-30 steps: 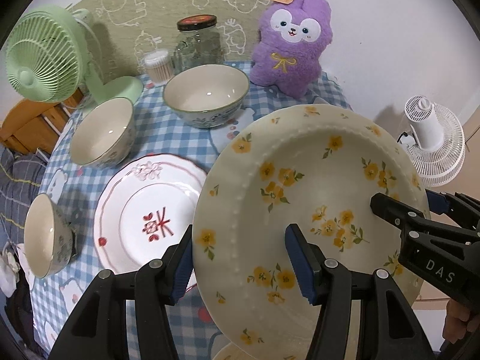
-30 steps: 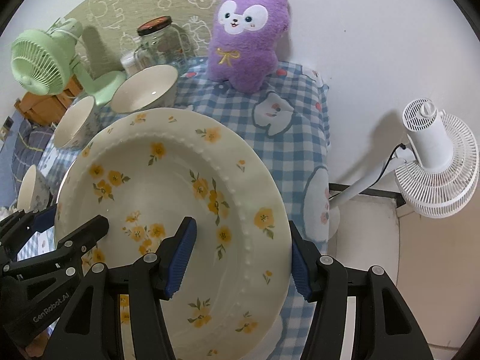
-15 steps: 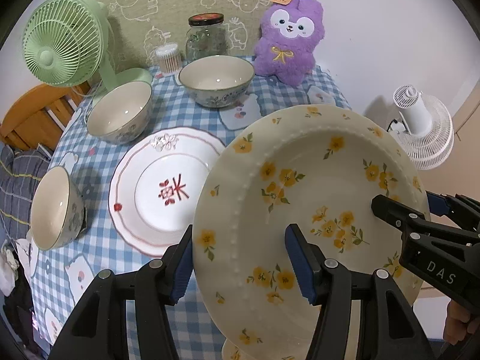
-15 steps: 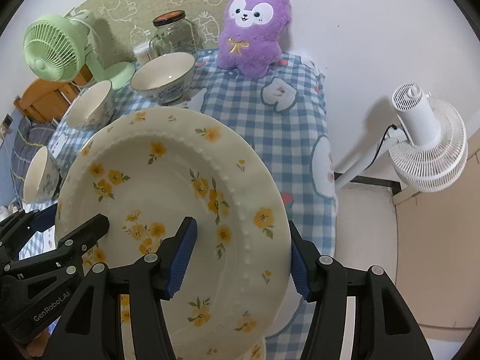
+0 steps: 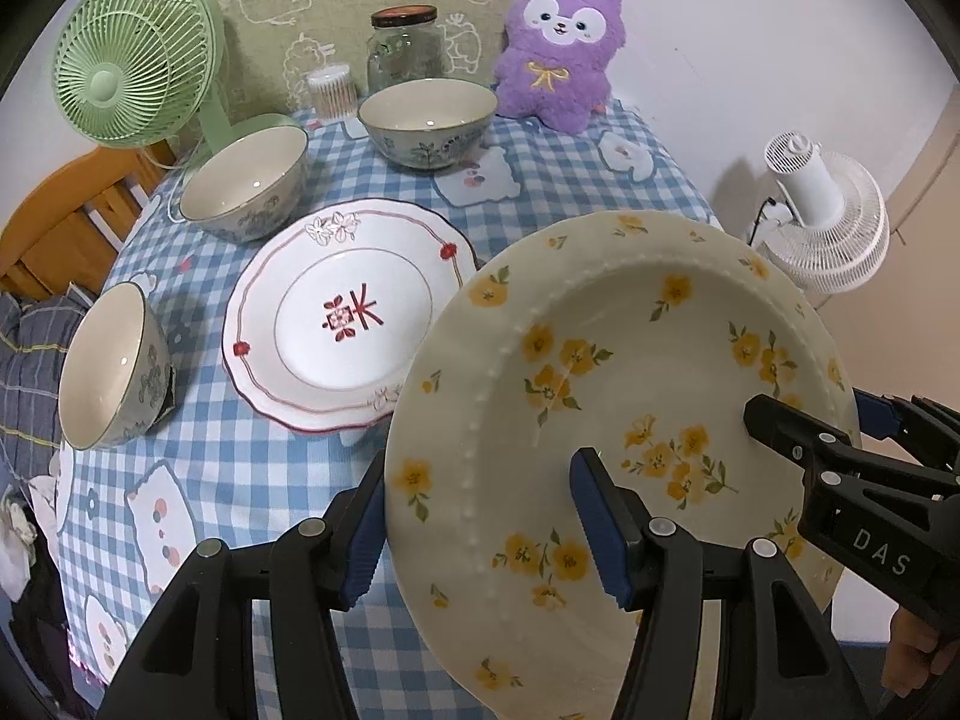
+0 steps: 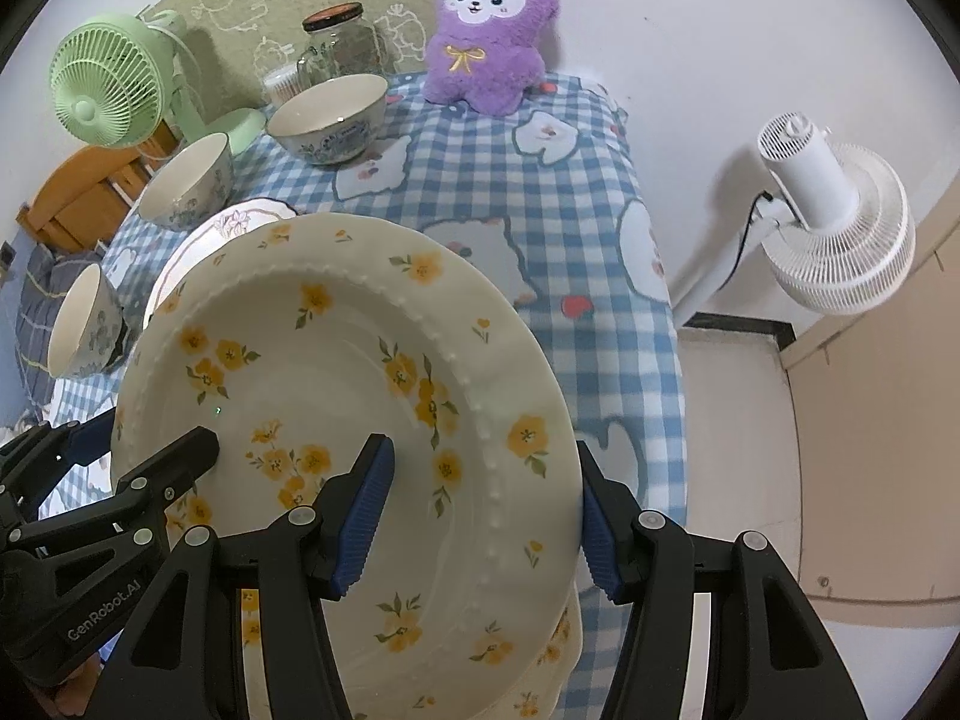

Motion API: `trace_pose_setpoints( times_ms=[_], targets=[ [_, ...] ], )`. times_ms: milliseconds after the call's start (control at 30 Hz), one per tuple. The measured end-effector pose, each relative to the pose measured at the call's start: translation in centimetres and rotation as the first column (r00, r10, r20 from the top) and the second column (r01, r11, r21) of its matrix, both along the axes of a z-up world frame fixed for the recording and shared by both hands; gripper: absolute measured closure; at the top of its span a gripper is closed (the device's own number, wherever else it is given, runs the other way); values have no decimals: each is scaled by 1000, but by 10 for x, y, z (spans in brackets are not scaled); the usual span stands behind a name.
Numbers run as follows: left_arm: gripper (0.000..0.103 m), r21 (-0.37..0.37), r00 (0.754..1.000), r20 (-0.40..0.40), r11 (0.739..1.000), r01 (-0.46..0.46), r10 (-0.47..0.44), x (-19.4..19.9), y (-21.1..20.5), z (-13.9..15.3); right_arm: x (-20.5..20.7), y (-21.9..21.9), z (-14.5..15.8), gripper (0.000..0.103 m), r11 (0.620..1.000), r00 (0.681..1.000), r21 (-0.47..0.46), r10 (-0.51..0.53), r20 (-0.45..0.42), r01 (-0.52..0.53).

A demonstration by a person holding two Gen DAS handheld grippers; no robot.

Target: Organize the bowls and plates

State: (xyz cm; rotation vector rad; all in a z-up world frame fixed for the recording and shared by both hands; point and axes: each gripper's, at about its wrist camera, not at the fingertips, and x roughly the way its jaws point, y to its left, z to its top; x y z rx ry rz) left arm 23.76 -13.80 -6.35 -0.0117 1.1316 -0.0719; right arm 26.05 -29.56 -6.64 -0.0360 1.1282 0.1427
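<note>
A cream plate with yellow flowers (image 5: 612, 372) is held tilted above the table by both grippers. My left gripper (image 5: 480, 516) is shut on its left rim. My right gripper (image 6: 480, 516) is shut on its right rim; it also shows in the left wrist view (image 5: 804, 414). A second yellow-flower plate (image 6: 558, 648) lies beneath it. A white plate with red trim (image 5: 342, 318) lies on the blue checked tablecloth (image 5: 240, 480). Three bowls stand around it: near left (image 5: 108, 360), middle left (image 5: 246, 186) and back (image 5: 426, 120).
A green desk fan (image 5: 132, 60), a glass jar (image 5: 405, 45), a cotton-swab tub (image 5: 330, 90) and a purple plush toy (image 5: 558, 48) stand along the table's back. A white floor fan (image 6: 834, 216) stands right of the table. A wooden chair (image 5: 54, 216) is left.
Both grippers have lifted and pulled back with the yellow-flower plate, so more of the table shows. The red-trimmed plate and bowls have not moved.
</note>
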Motion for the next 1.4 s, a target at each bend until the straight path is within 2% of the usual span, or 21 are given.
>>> trace_pose_setpoints(
  times_ms=[467, 1400],
  targets=[
    [43, -11, 998, -21, 999, 52, -52, -26, -6, -15, -34, -8, -16, 43, 998, 998, -8, -64, -28, 64],
    [43, -26, 992, -111, 998, 60, -62, -52, -9, -51, -67, -11, -56, 43, 993, 986, -25, -119, -119, 117]
  ],
)
